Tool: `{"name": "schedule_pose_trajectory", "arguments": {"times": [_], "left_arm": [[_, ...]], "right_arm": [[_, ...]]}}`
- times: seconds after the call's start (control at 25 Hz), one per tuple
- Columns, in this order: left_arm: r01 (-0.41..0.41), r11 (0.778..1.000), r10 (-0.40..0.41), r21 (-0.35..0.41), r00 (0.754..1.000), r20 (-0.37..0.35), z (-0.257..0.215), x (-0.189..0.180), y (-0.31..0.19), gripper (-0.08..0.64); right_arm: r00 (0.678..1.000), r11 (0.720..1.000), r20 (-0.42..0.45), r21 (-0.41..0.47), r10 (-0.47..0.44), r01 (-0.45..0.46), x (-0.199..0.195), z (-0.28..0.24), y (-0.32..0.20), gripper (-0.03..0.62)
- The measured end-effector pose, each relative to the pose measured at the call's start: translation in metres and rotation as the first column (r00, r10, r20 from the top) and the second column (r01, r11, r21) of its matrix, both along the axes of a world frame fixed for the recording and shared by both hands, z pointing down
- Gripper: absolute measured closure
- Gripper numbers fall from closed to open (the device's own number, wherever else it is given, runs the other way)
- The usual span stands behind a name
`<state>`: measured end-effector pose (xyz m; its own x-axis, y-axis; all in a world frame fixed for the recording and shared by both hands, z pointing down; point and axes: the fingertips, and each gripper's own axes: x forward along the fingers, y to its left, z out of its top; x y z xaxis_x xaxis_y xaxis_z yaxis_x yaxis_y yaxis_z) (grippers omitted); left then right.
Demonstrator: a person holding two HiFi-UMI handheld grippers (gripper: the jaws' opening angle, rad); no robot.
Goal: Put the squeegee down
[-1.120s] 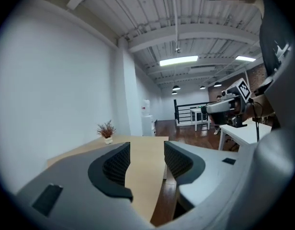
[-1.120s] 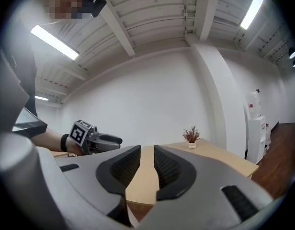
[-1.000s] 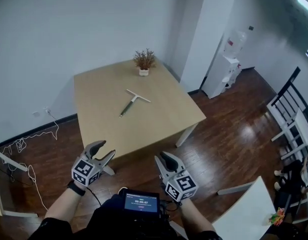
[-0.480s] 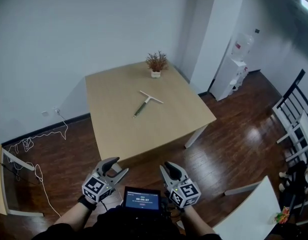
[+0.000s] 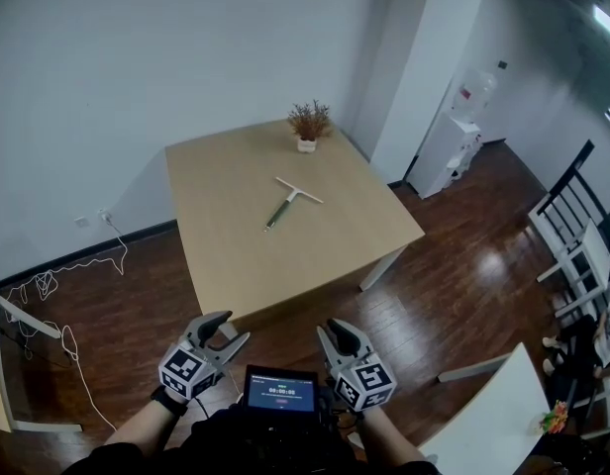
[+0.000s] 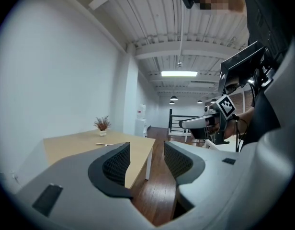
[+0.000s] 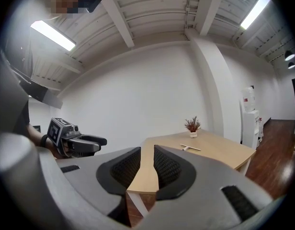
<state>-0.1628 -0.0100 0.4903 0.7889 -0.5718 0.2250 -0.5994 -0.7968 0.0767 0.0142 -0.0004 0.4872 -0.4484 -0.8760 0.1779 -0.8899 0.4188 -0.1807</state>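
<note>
The squeegee (image 5: 290, 202), with a white blade and a dark green handle, lies flat near the middle of the light wooden table (image 5: 236, 255). Nothing holds it. In the head view both grippers hover low over the floor, well short of the table's near edge. My left gripper (image 5: 229, 327) is open and empty. So is my right gripper (image 5: 328, 331), with a narrower gap. The squeegee (image 6: 105, 144) shows small and far beyond the left gripper (image 6: 146, 159), and the squeegee (image 7: 190, 148) lies beyond the right gripper (image 7: 146, 166) too.
A small potted plant (image 5: 307, 127) stands at the table's far edge. A water dispenser (image 5: 454, 142) and a white pillar are behind to the right. Chairs (image 5: 572, 226) and a white tabletop (image 5: 493, 414) stand on the right. Cables (image 5: 48, 285) lie on the left floor. A small screen (image 5: 280, 392) sits between my arms.
The head view has shifted, so the table sits further right and farther off than a second ago. Both grippers have dropped lower in the frame. The squeegee has stayed on the table.
</note>
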Motion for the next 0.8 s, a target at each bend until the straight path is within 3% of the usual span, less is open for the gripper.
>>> {"name": "schedule_pose_trajectory", "arguments": {"times": [0.24,0.64,0.8], "left_arm": [[-0.024,0.999,0.024,0.025,1.0,0.013,0.007,-0.008,-0.001,0.328],[-0.009,1.0,0.008,-0.021,0.999,-0.033,0.0,-0.001,0.004,0.328],[-0.017,1.0,0.017,0.005,1.0,-0.012,0.005,0.0,0.006,0.328]], "right_arm": [[1.0,1.0,-0.004,-0.006,0.006,-0.006,-0.006,-0.002,0.003,0.486],[1.0,0.999,-0.01,-0.022,0.026,-0.026,0.0,-0.001,0.012,0.486],[1.0,1.0,0.001,-0.018,0.024,-0.024,0.006,0.005,0.015,0.486]]}}
